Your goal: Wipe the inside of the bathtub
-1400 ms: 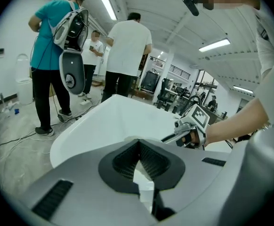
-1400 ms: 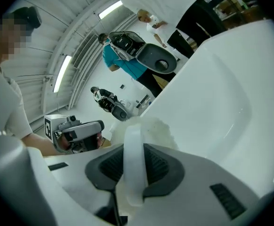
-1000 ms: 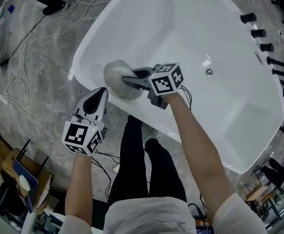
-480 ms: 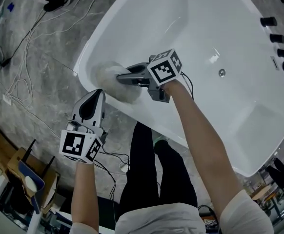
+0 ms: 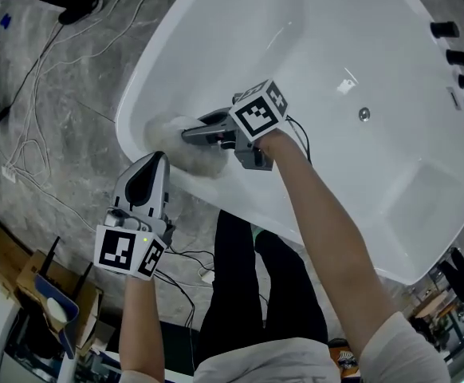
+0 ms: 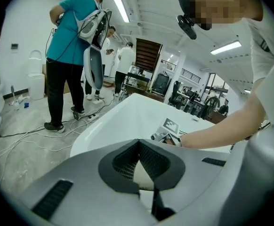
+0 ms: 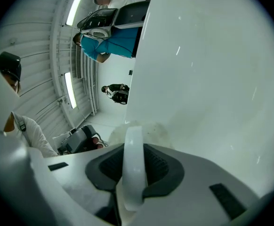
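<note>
While our right gripper clamps the handle of a fluffy pad pressed against the bathtub wall just beyond its tips, our left gripper hangs closed, empty, outside the rim.

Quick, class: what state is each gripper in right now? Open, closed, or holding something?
Left gripper: closed, nothing between its fingers.
Right gripper: closed on the white handle of the scrubber.
</note>
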Available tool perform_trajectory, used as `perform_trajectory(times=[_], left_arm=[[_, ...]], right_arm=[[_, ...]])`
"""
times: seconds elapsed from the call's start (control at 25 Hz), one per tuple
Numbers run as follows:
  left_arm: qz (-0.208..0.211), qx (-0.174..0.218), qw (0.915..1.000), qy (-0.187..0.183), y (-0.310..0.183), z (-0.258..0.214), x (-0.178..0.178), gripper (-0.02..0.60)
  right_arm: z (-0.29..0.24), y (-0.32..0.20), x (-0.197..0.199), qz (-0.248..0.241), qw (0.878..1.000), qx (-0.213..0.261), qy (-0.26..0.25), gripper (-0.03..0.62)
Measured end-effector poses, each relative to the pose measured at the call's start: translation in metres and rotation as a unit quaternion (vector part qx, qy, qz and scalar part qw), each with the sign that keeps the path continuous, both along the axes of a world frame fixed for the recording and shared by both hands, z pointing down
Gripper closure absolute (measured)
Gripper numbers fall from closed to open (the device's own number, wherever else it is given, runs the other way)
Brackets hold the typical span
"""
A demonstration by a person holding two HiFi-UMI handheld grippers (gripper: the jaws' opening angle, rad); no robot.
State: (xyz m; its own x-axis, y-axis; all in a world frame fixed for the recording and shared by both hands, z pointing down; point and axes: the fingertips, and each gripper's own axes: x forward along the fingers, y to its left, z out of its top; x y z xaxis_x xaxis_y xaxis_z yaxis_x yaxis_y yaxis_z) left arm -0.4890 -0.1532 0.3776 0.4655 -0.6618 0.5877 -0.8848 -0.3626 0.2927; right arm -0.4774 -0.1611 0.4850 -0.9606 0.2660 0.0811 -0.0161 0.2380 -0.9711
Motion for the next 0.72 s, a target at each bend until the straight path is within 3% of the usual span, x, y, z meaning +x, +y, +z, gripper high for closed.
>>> perform_trajectory(times=[0.48,0.72], left_arm=[[0.030,-0.011,0.9994,0.013,-0.004,0.011,0.021,0.571],[0.067,-0.005,0.9970,0.040,-0.006,0.003,0.049,0.571]], right_arm=[[0.050,0.007,0.029,0.008,0.997,-0.033,0.066,0.499],[0.092,0.010,0.053,0.031,0.995,-0.036,0.092,0.499]])
